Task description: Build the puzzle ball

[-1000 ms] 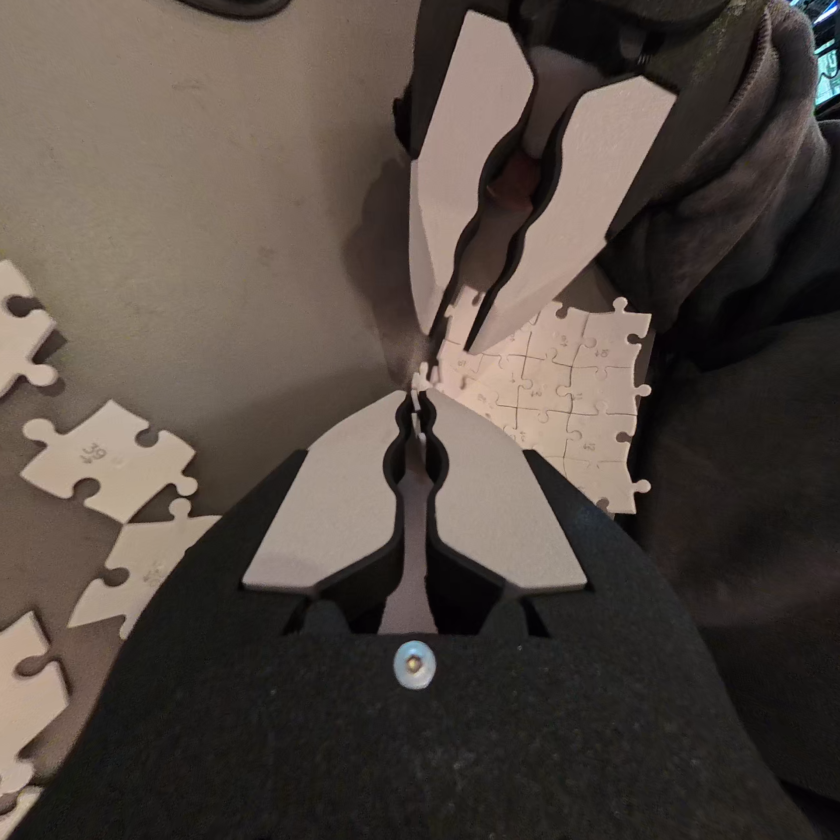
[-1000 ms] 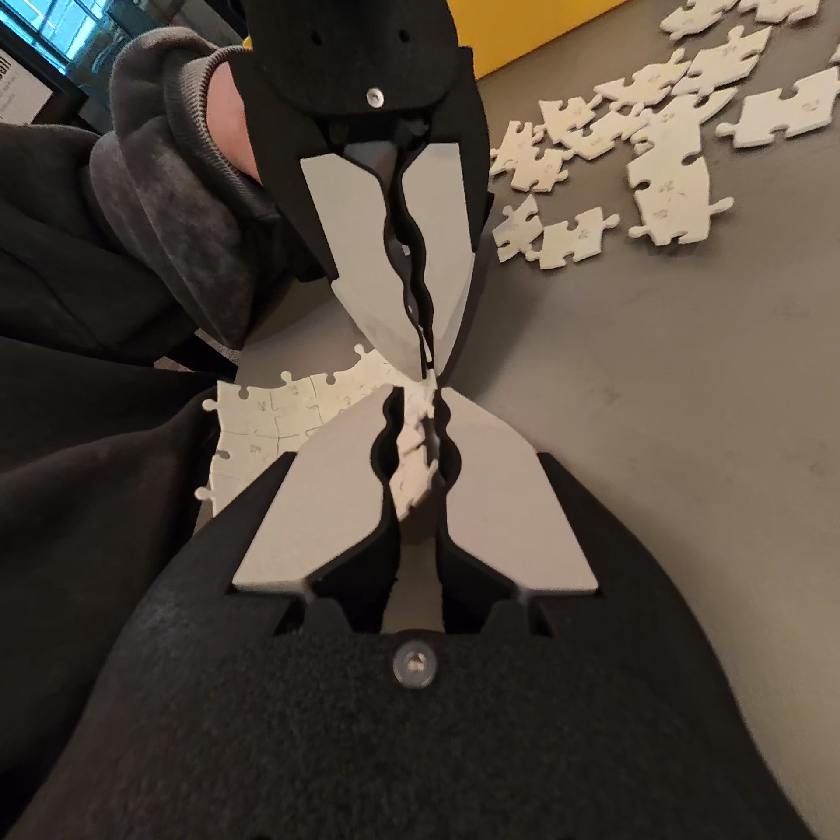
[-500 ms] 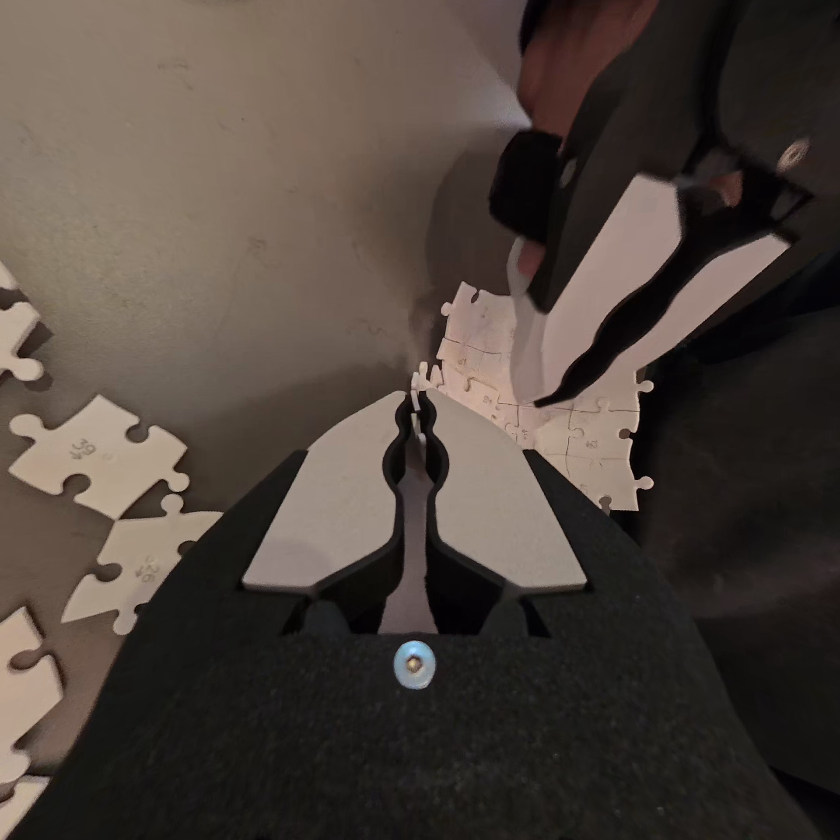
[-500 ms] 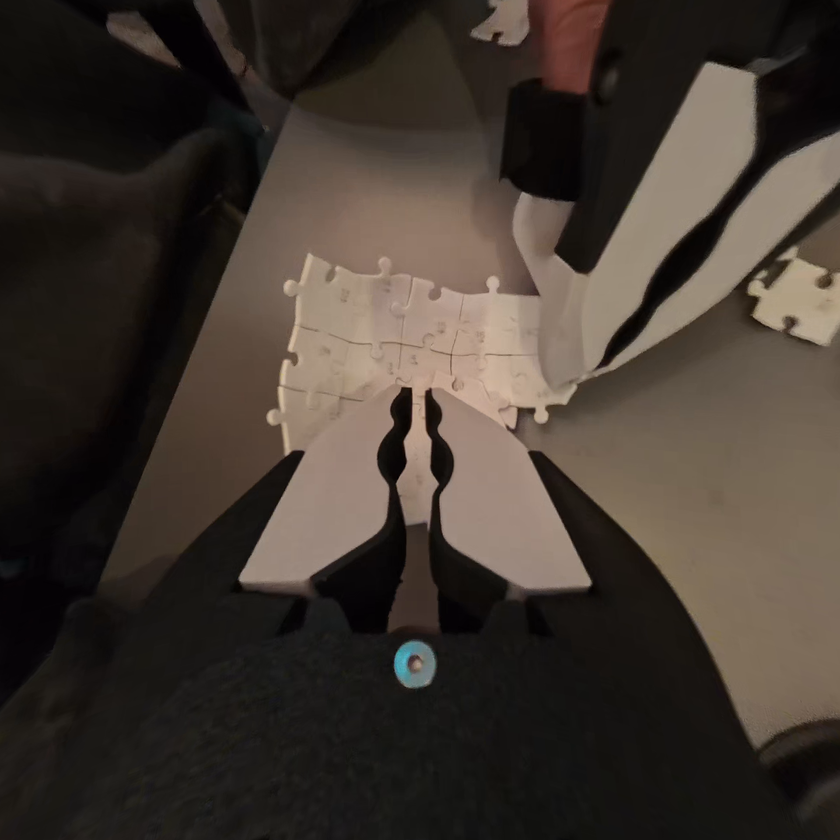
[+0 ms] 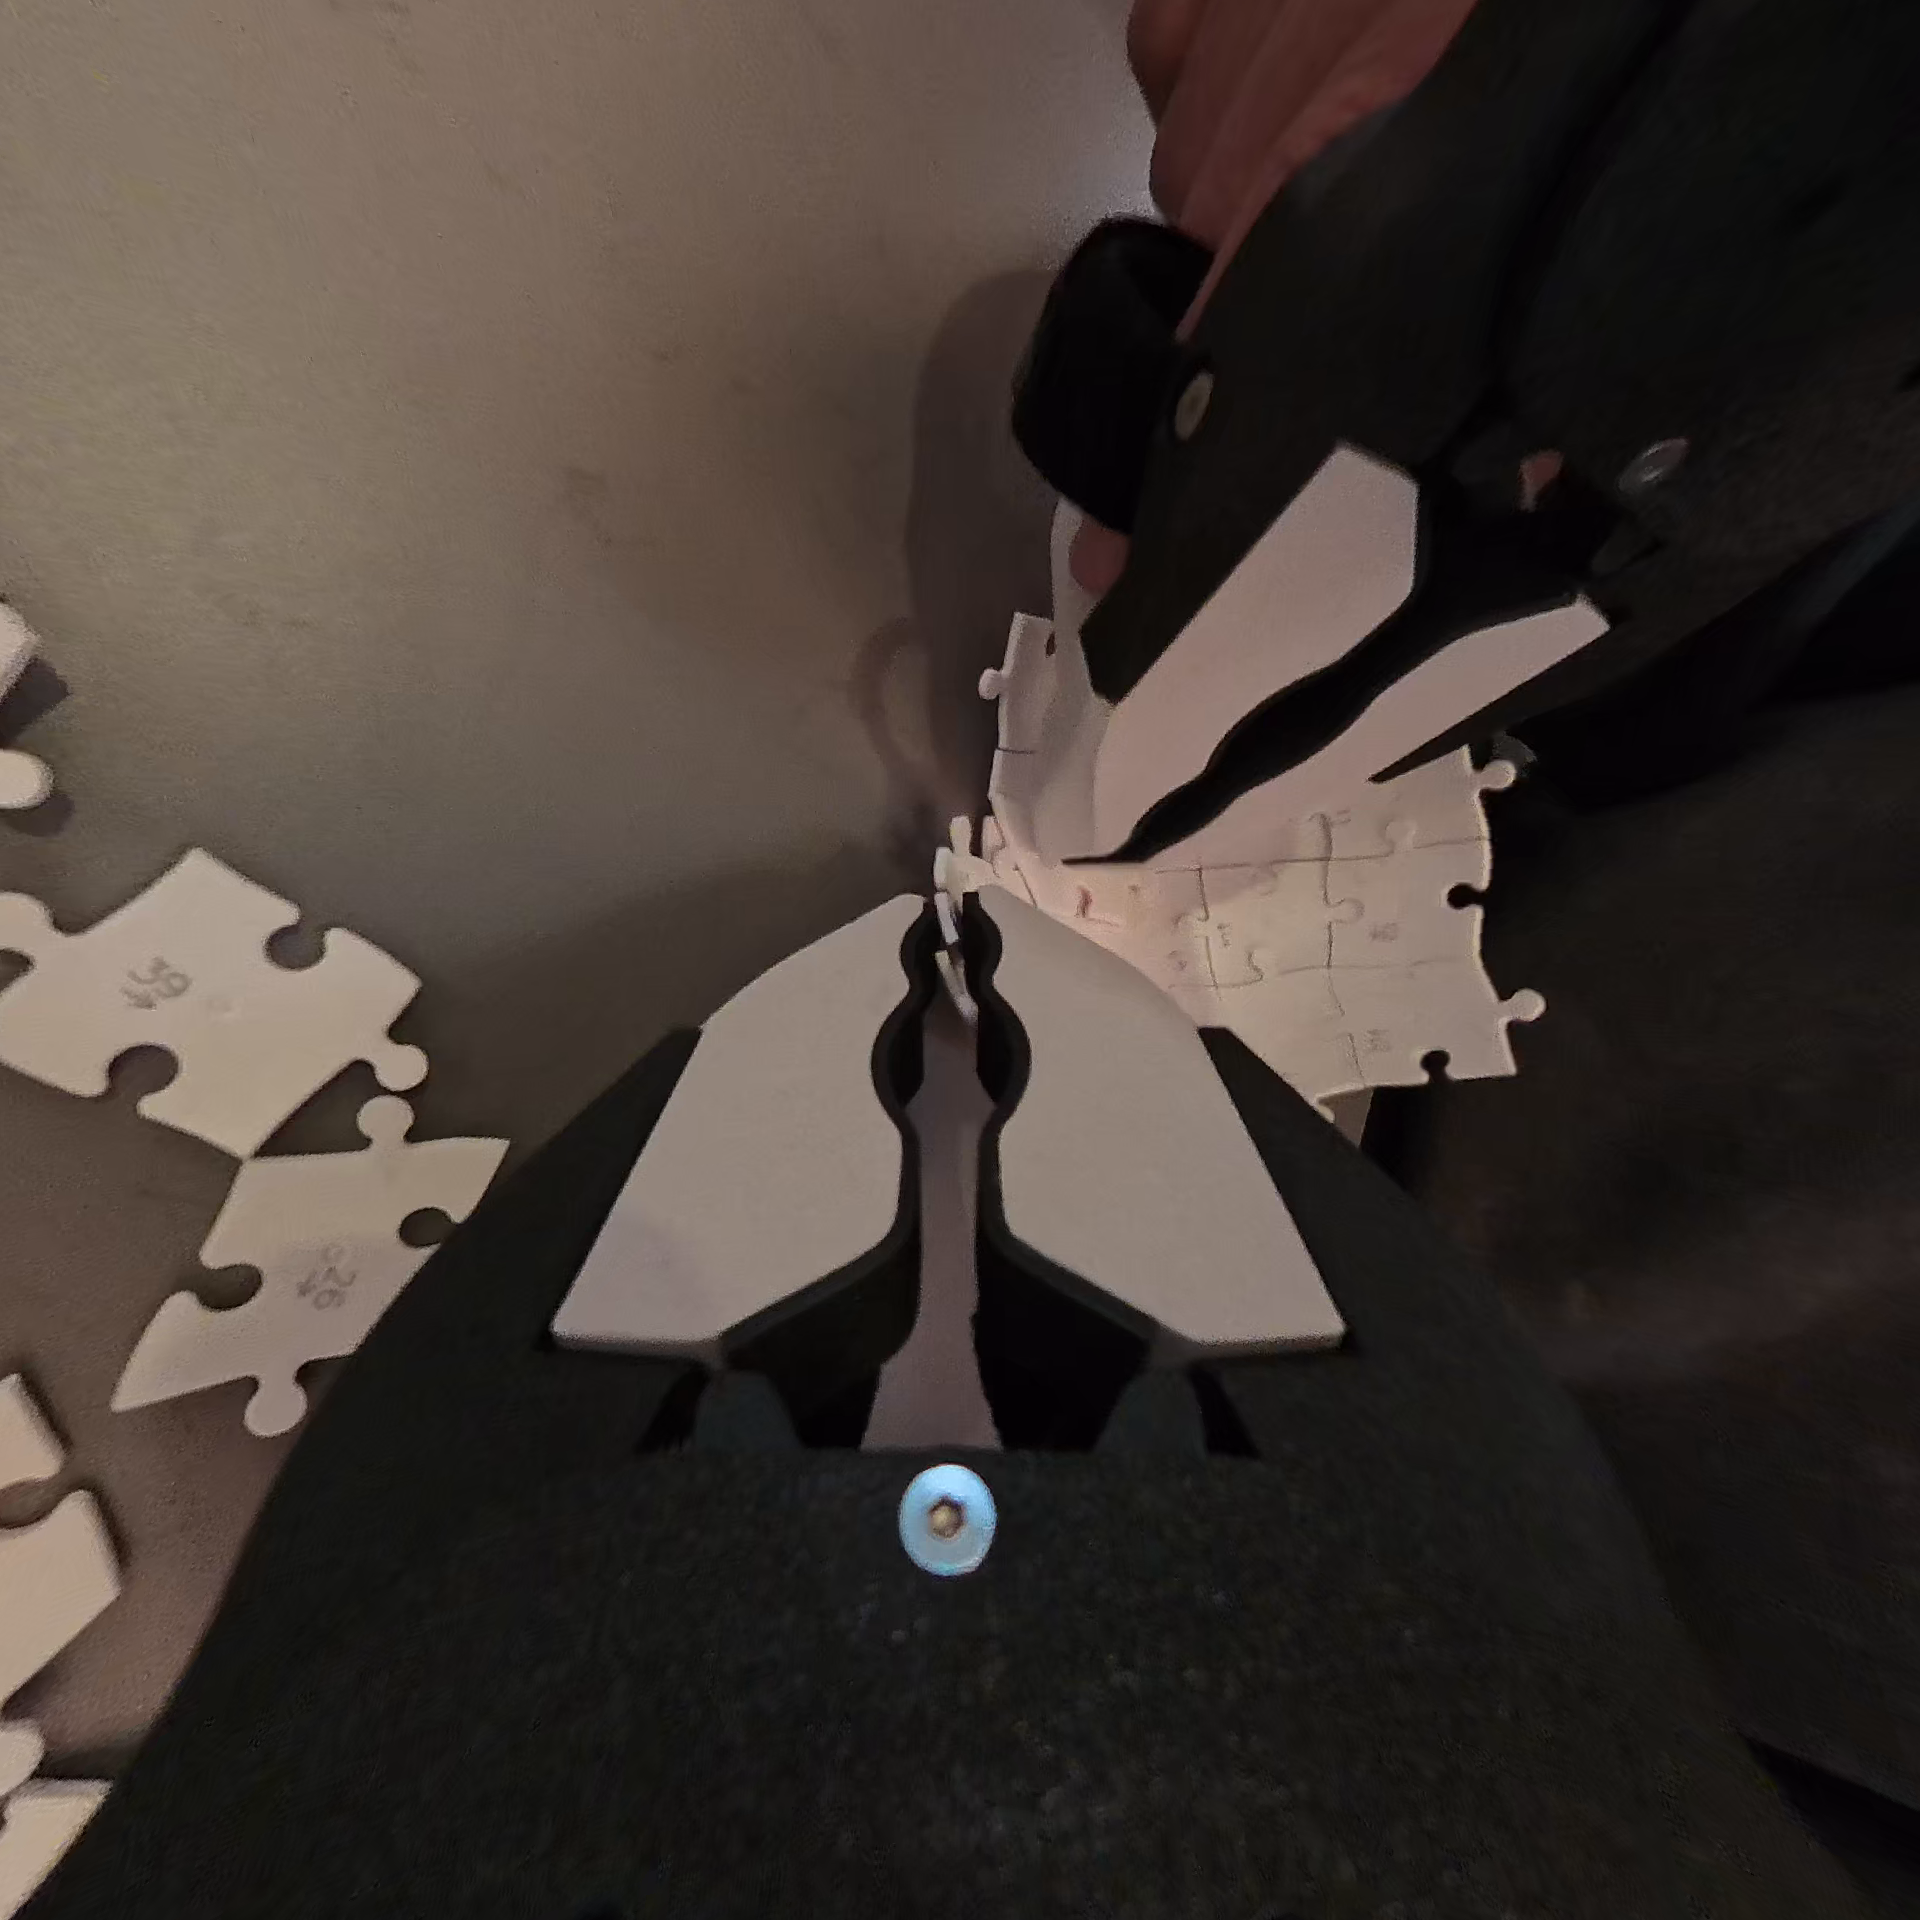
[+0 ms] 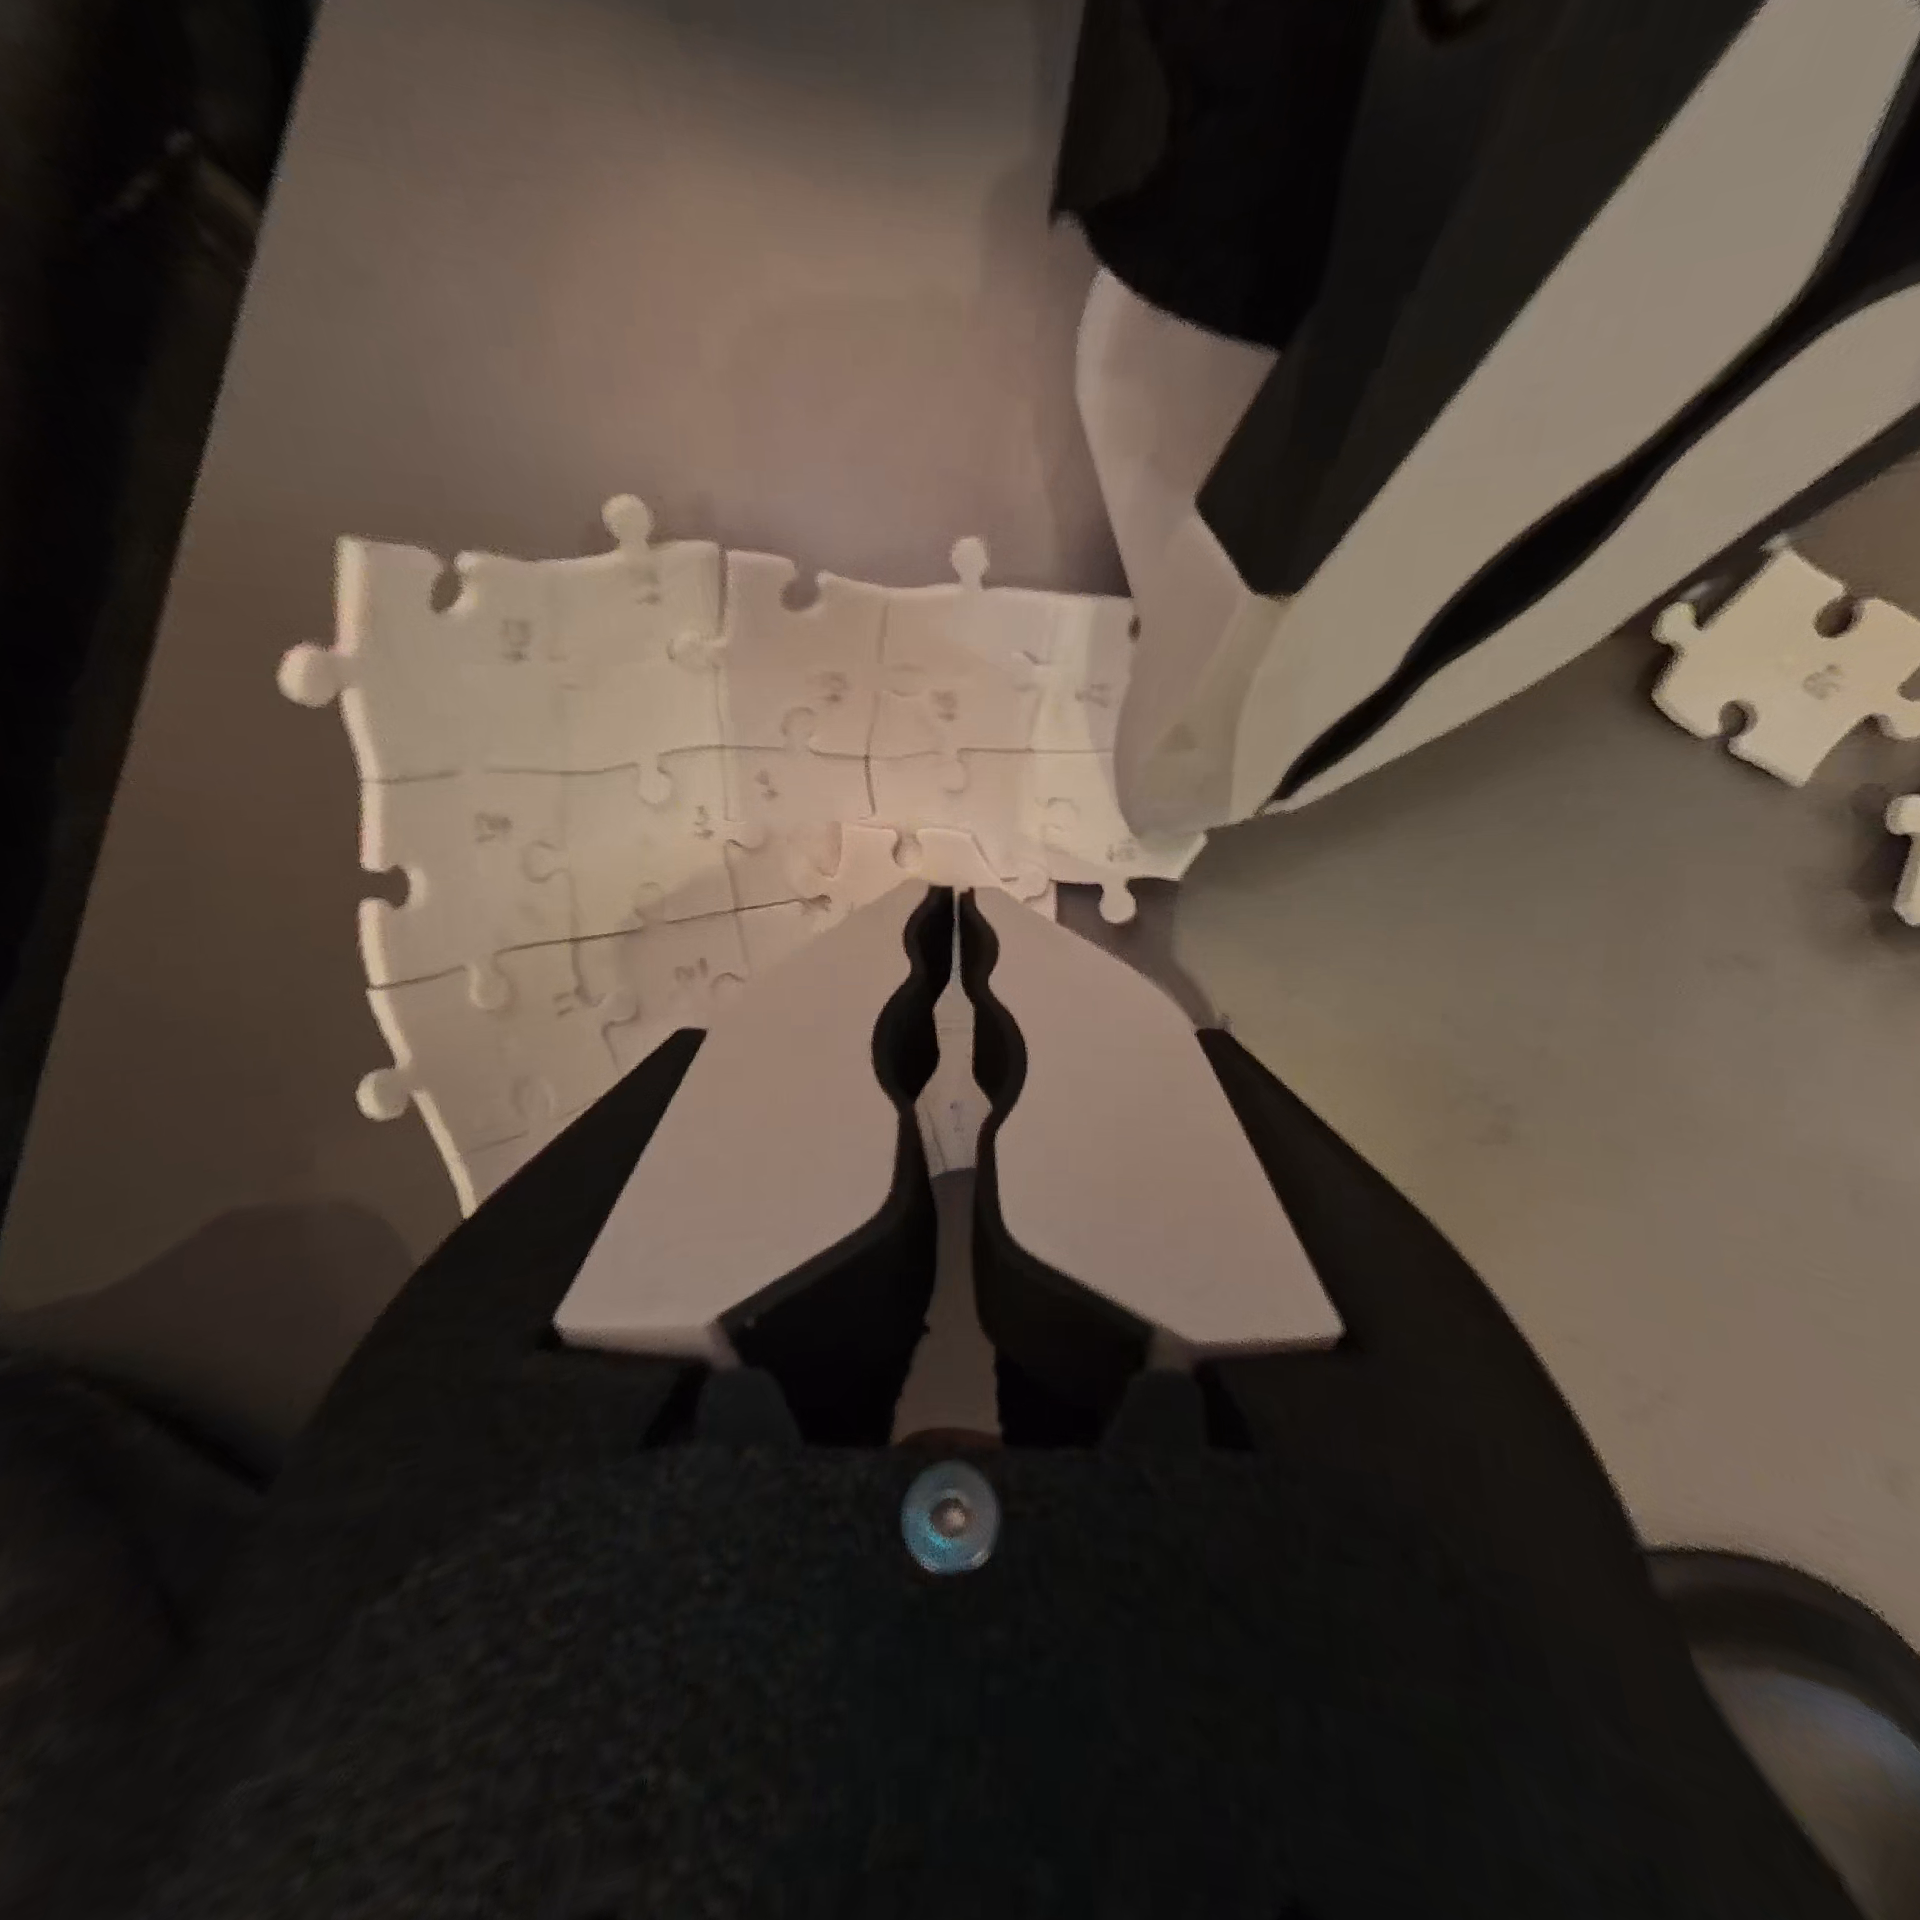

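Holding: both tools are gripping one curved sheet of joined white pieces.
Left tool [image 5: 954,914]: pinching the sheet [image 5: 1351,935] edge, nearly closed.
Right tool [image 6: 954,902]: pinching its edge too.
Sheet: sitting just over the counter [image 5: 520,416].
Loose pieces [image 5: 197,997]: lying nearby.

Both feeds are running dim and warm-toned. I'm seeing the assembled puzzle sheet [image 6: 665,748] catching the strongest light, glowing cream against the grey table [image 5: 520,416]. The right gripper [image 5: 1101,854] is casting a soft shadow onto the table behind it in the left wrist view. The left gripper [image 6: 1216,831] is smearing with motion blur in the right wrist view, and the loose pieces [image 6: 1797,665] at that frame's edge are going soft. Fisheye is bending the edges in both. Dark clothing is crushing to black, no glare.
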Available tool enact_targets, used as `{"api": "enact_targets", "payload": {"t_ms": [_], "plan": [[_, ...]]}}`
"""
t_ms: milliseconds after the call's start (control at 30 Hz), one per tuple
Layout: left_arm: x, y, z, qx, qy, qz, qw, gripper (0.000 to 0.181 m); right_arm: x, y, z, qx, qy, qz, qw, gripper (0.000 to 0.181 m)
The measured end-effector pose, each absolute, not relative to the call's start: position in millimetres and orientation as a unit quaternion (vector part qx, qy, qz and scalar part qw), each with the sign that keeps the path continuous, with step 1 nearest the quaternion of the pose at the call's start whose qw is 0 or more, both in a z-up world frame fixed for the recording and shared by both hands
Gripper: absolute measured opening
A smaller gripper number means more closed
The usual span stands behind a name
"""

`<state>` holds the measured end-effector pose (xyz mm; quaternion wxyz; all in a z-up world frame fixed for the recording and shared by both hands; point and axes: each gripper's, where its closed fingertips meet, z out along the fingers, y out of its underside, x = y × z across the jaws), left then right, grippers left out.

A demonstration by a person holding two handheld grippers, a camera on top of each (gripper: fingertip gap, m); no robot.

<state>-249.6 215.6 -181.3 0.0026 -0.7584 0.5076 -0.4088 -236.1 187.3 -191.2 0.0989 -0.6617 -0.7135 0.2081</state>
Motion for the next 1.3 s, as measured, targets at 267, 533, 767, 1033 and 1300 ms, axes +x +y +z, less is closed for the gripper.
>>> {"api": "enact_targets", "payload": {"t_ms": [267,533,767,1033,1300], "plan": [[-251.4,214.1,-183.8,-0.763,0.510,-0.397,-0.017,0.004,-240.3,183.9,-172.3,-0.639,-0.719,0.256,0.098,0.000],[-252.2,212.7,-183.9,-0.762,0.512,-0.395,-0.025,0.003,-245.4,185.7,-183.6,-0.609,-0.749,0.240,0.105,0.000],[-252.2,213.0,-185.7,-0.763,0.508,-0.398,-0.033,0.004,-236.8,199.6,-186.3,-0.621,-0.744,0.222,0.108,0.002],[-252.7,213.1,-186.2,-0.764,0.506,-0.400,-0.034,0.004,-241.6,193.5,-192.2,-0.603,-0.755,0.226,0.120,0.009],[-252.9,213.1,-186.2,-0.764,0.506,-0.398,-0.034,0.004,-234.6,208.2,-190.3,-0.613,-0.755,0.193,0.133,0.000]]}}
